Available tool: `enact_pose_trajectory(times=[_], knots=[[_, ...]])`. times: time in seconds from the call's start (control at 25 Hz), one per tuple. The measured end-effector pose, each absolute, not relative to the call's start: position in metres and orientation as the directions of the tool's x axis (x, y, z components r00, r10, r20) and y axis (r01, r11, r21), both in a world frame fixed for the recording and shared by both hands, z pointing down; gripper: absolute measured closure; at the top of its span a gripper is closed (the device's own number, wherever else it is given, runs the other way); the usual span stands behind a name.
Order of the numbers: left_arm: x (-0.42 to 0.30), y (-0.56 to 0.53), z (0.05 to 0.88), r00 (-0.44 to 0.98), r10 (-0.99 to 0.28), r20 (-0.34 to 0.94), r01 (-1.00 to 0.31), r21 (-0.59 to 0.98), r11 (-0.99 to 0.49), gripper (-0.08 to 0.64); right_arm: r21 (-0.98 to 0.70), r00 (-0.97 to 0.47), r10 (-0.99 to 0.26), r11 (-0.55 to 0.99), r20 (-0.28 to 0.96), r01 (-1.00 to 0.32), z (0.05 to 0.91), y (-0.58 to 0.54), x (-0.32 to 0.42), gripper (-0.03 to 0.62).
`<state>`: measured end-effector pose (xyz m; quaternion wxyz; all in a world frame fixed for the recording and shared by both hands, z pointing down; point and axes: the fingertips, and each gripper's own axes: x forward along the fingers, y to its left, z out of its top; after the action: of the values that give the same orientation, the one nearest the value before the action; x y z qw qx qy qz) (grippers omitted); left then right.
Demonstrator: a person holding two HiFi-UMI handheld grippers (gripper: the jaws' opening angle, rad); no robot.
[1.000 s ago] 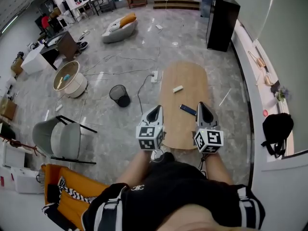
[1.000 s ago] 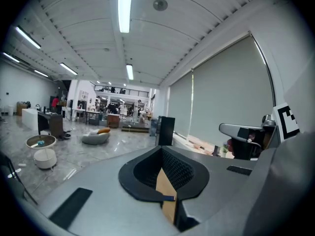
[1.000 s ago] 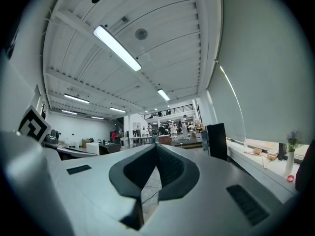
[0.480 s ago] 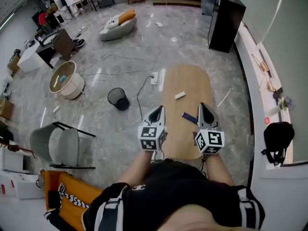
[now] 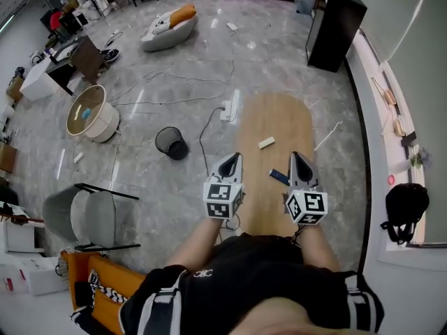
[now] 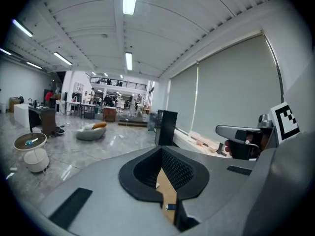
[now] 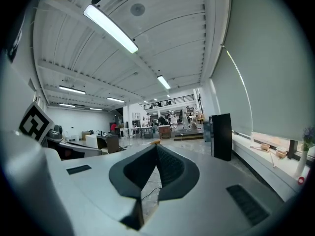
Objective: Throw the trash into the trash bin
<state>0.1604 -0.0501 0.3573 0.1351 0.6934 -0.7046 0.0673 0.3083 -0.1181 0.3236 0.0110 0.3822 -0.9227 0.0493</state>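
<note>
A black mesh trash bin (image 5: 171,142) stands on the grey floor, left of a long wooden table (image 5: 279,121). On the table lie a small white piece (image 5: 266,143) and a dark blue flat item (image 5: 279,177). My left gripper (image 5: 230,160) is held over the floor at the table's near left edge, shut and holding nothing. My right gripper (image 5: 300,160) hangs over the table's near end, just right of the blue item, shut and holding nothing. In the left gripper view the blue item (image 6: 171,206) shows through the slit below the left gripper (image 6: 161,149). The right gripper (image 7: 156,145) points level across the room.
A power strip with cables (image 5: 225,110) lies between bin and table. A grey chair (image 5: 80,218) and an orange seat (image 5: 98,285) stand near left, a round white stand (image 5: 87,114) further left. A black cabinet (image 5: 335,26) is far right, a black backpack (image 5: 405,204) on the window ledge.
The person has walked forward: table, bin and floor items have slid down the head view toward me. Both grippers keep their place in the picture and stay shut.
</note>
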Motion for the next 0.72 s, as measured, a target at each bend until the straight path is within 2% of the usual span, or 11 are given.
enact_pose_trajectory(times=[0.2,0.48,0.72], knots=[[0.163,-0.061,0.375,-0.017,-0.953,0.302,-0.994,0.097,0.049,0.548,-0.06,-0.684,-0.725,0.682,0.078,-0.729,0.344,-0.137,0.315,0.581],[0.168,-0.075,0.405,-0.059,-0.935,0.35,-0.989,0.108,0.103,0.548,-0.049,-0.748,-0.655,0.748,0.108,-0.662,0.367,-0.159,0.308,0.581],[0.176,-0.086,0.444,-0.076,-0.906,0.417,-0.982,0.125,0.14,0.548,-0.05,-0.776,-0.603,0.783,0.183,-0.621,0.407,-0.176,0.308,0.581]])
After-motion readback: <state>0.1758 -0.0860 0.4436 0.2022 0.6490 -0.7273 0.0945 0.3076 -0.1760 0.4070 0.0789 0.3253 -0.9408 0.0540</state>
